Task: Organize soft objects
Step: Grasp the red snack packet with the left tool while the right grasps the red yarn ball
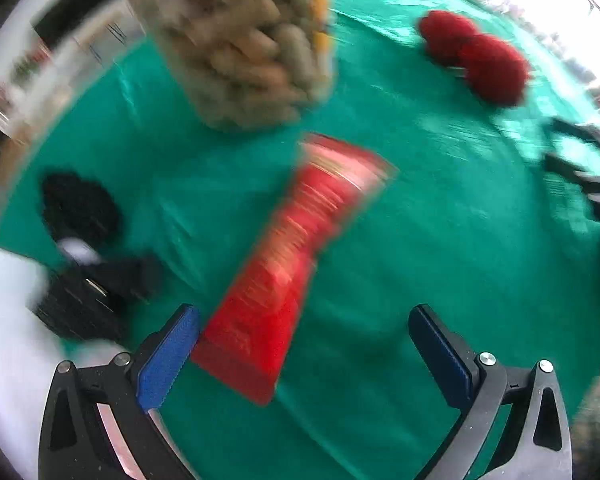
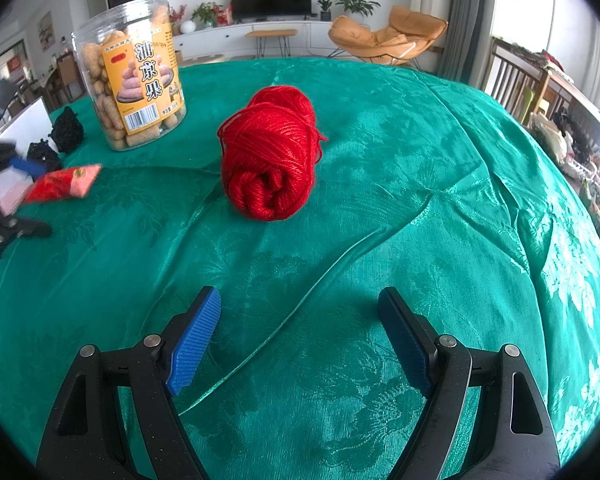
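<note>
Sorting looks barely begun: the left claw (image 1: pixel 304 340) gapes beside the red crinkly snack packet (image 1: pixel 296 256), the right claw (image 2: pixel 300 332) spread (empty) facing the red yarn skein (image 2: pixel 270 152) mid-tabletop (image 2: pixel 440 208).

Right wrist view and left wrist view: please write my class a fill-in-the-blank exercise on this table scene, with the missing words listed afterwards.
1. The ball of red yarn lies on a tablecloth coloured ____.
2. The clear plastic jar of finger-shaped snacks carries a label coloured ____.
3. The right gripper has its jaws ____, holding nothing.
4. The flat snack packet before the left gripper is coloured ____.

Missing words: green; yellow; open; red.
</note>
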Motion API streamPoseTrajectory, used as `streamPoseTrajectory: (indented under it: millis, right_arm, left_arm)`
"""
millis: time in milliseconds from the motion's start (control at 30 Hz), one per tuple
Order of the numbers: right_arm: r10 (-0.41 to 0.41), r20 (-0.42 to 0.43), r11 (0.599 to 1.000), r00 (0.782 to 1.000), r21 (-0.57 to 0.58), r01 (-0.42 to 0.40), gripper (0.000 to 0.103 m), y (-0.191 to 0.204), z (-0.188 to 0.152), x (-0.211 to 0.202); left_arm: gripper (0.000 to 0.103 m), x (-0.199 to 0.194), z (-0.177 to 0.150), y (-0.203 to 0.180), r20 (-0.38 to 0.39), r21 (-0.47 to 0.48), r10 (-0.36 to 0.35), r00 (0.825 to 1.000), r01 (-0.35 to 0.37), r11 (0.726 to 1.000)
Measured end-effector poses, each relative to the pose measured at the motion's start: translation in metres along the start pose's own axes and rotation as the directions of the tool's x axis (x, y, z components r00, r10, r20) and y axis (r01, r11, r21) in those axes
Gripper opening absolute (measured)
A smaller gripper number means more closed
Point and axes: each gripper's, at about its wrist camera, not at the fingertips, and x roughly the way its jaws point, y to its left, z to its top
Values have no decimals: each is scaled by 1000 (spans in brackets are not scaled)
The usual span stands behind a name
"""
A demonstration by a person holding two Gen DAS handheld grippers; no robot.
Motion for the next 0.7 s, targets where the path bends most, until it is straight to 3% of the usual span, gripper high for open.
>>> streamPoseTrajectory:
  millis: [100, 300, 367, 400, 433, 567, 633, 700]
  right_arm:
    - [0, 0, 1000, 1000, 0, 0, 83, 0, 0, 0]
    - [0, 0, 1000, 1000, 0, 0, 83, 0, 0, 0]
    - [0, 0, 1000, 1000, 0, 0, 83, 0, 0, 0]
    - [0, 0, 1000, 1000, 0, 0, 83, 0, 0, 0]
    - [1, 0, 1000, 1000, 1, -1, 83, 0, 0, 0]
    - [22, -13, 1000, 1000, -3, -22, 84, -1, 0, -1]
    - [112, -39, 994, 993, 16, -112, 83, -7, 8, -12]
    - [186, 12, 982, 982, 31, -186, 83, -15, 29, -34]
  left_arm:
    - [103, -6, -10, -8, 18, 10, -68, 997, 68, 998]
    - [100, 1, 7, -3, 56, -107, 66, 996, -60, 992]
    - [75, 0, 17, -3, 63, -136, 123, 990, -113, 984]
    - [52, -1, 21, -2, 71, -151, 103, 992, -92, 984]
    - [19, -2, 26, 1, 77, -176, 79, 994, -65, 982]
    - [15, -9, 30, 11, 95, -268, 121, 988, -92, 959]
    - [14, -17, 15, 17, 123, -330, 127, 984, -80, 940]
    - [14, -22, -4, 28, 156, -407, 140, 978, -66, 911]
